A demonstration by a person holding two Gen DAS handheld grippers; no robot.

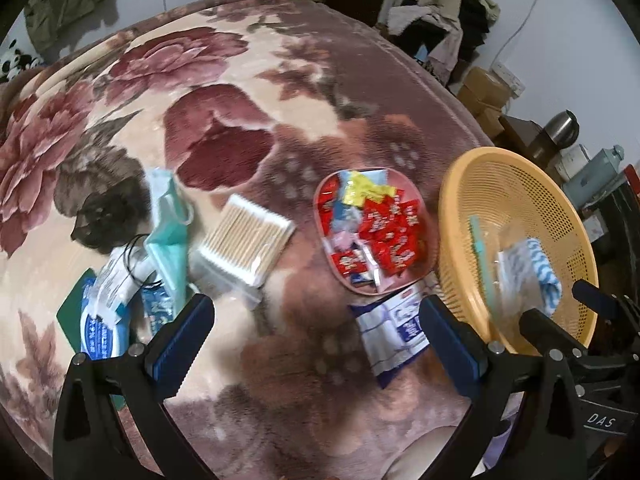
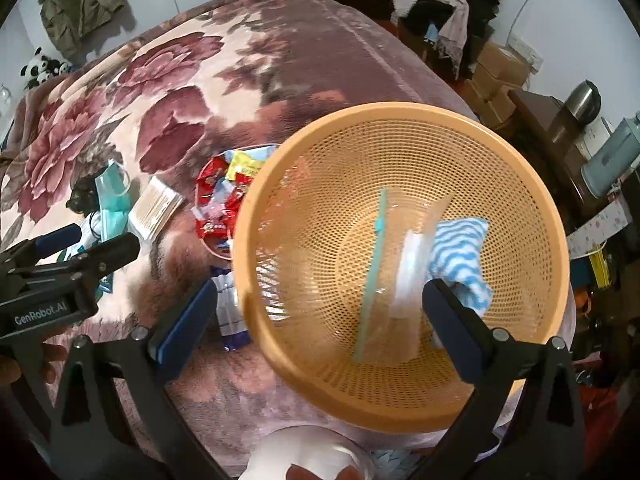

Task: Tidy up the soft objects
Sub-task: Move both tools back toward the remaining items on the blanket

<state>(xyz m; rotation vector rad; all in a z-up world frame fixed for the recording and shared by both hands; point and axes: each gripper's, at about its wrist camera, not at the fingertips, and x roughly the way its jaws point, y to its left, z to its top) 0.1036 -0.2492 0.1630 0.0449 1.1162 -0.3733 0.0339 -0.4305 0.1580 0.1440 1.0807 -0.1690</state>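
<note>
Bed under floral blanket [image 1: 224, 92] in maroon and cream. White walls [image 1: 560, 20]. Green jacket [image 2: 80, 0] hanging at left. Clothes pile [image 1: 444, 8] at right, cardboard boxes [image 2: 496, 76] below, steel flask [image 2: 582, 100] on dark stand.

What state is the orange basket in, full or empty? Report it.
Partly filled: the orange basket holds a clear zip bag and a blue-and-white wavy cloth; bare mesh surrounds them.

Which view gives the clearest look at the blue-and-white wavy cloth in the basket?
The right wrist view: the cloth lies large and near the middle inside the orange basket, beside a clear zip bag. The left wrist view shows the cloth smaller, blurred, near the frame's right edge.
</note>
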